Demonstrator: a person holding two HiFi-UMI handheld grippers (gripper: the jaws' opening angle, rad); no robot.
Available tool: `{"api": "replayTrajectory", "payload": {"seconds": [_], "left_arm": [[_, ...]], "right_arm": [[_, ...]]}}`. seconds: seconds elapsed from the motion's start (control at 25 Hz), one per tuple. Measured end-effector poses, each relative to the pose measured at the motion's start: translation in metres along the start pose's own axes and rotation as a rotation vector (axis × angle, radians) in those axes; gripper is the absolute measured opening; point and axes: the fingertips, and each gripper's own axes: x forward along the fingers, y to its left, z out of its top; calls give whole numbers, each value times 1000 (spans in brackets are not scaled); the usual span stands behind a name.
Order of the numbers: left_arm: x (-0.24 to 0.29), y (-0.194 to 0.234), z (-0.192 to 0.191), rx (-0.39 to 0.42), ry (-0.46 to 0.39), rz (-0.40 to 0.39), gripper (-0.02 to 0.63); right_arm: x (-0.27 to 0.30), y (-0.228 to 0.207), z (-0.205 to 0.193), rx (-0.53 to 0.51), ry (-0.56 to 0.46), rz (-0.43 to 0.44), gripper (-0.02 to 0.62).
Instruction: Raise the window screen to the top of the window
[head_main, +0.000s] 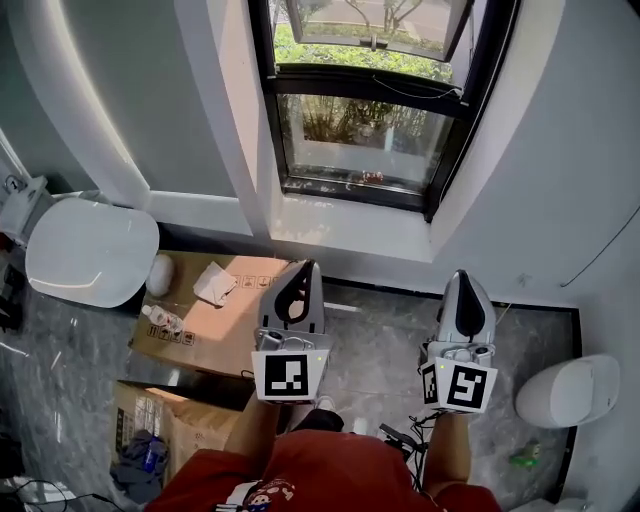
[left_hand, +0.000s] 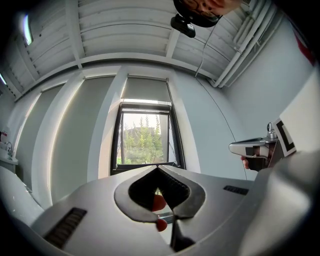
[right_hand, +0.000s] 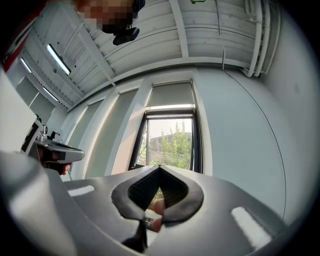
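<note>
Window (head_main: 365, 140): one, top centre of the frame.
Grippers: two, left gripper (head_main: 305, 266) and right gripper (head_main: 462, 274), lower centre.
Cardboard boxes: two, flat-topped box (head_main: 215, 335) and open box (head_main: 190, 425), lower left.

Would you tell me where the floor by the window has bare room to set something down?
The grey floor is bare between the flat box and the right toilet, under the window. The left is crowded: bottles and paper on that box, an open box, a toilet lid.
</note>
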Motion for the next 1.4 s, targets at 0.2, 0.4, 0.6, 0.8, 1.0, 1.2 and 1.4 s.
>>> {"api": "replayTrajectory", "payload": {"seconds": [0.2, 0.4, 0.6, 0.8, 1.0, 1.2, 1.4], "left_arm": [[25, 22, -2, -10, -15, -16, 5], [40, 38, -1, -12, -43, -9, 5], [50, 37, -3, -12, -39, -26, 5], [72, 36, -13, 7, -44, -31, 5], [112, 38, -14, 13, -34, -6, 5], [172, 28, -21, 7, -54, -10, 5], [236, 12, -21, 10, -63, -26, 5]], "right_arm": [[28, 11, -2, -16, -3, -14, 9], [42, 15, -5, -26, -6, -26, 9], [52, 11, -8, -16, -9, -37, 9], [72, 1, -22, -3, -12, -37, 9], [105, -16, -39, 5, -12, -35, 9], [154, -49, -53, -7, -15, -24, 9], [203, -87, -70, 19, -25, -49, 9]]}}
